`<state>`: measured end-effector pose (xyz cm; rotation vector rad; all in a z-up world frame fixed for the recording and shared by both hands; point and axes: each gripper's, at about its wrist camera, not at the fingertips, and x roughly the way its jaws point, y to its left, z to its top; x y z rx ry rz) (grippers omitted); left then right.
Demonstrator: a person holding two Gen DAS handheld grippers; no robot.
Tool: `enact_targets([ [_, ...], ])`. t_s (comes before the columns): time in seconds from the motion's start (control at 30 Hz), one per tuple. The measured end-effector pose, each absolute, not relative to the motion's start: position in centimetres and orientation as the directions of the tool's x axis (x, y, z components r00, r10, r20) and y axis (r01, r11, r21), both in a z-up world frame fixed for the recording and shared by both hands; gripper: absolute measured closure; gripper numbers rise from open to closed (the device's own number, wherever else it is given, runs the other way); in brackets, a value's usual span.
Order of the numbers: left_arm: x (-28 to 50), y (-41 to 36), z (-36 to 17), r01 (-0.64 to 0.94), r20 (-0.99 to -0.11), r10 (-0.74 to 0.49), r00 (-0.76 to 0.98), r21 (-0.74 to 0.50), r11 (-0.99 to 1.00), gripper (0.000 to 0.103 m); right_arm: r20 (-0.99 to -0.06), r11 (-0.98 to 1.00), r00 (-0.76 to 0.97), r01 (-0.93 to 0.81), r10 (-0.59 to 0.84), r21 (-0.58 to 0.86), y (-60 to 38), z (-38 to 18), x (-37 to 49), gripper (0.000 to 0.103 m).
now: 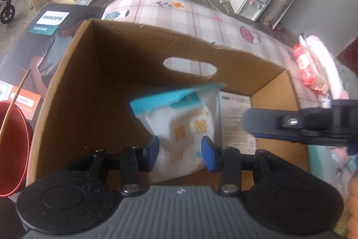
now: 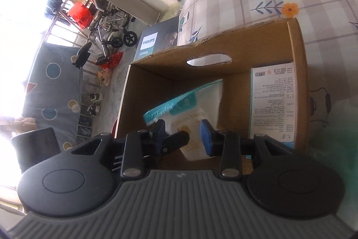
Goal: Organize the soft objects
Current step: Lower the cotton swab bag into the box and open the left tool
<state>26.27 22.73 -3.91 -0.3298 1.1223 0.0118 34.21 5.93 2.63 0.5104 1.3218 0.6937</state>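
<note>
Hanging over the open box [image 1: 107, 82], both claws meet at one soft white pack with a teal top [image 1: 185, 124]. The left claw [image 1: 180, 152] has its blue pads on either side of the pack's lower part, and the pack fills the gap between them; the pads seem to press its sides, so it looks gripped, though blur leaves this unsure. The right claw [image 2: 183, 135], in its own view, stands with its jaws part open around the same pack [image 2: 194, 118], with the tip of the left claw crossing just in front of its left finger. Whether its pads press on the pack I cannot tell. In the left view the right claw reaches in from the right edge, over the box's right wall.

The pack sits tilted inside the box, teal end up and toward the far wall, below the oval handle hole [image 1: 190, 67]. A flat white carton [image 2: 271, 102] with printed text leans against the box's right wall, just beside the pack.

The box rests on a checked bed [image 1: 179, 15]. On the bed to the right lie more soft packs, red and white [image 1: 311, 66]. Left of the box lies a Philips box [image 1: 42, 41], and nearer, a red bucket [image 1: 13, 149] with a thin stick across it.
</note>
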Motion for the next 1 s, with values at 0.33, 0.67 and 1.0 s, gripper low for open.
enact_targets([
  [0.33, 27.4, 23.0, -5.6, -0.19, -0.908, -0.113, 0.404, -0.204, 0.96, 0.059, -0.624, 0.64, 0.145, -0.231, 0.768, 0.733, -0.4, 5.3, 32.3, 0.067],
  [0.67, 28.9, 19.0, -5.7, 0.136, -0.933, -0.026, 0.358, 0.025, 0.99, 0.081, -0.617, 0.644, 0.185, -0.189, 0.765, 0.741, -5.6, 4.5, 30.5, 0.066],
  [1.0, 29.1, 22.4, -3.2, -0.178, -0.895, -0.063, 0.442, -0.156, 0.972, 0.028, -0.599, 0.628, 0.193, -0.185, 0.777, 0.756, -6.6, 4.9, 29.7, 0.062],
])
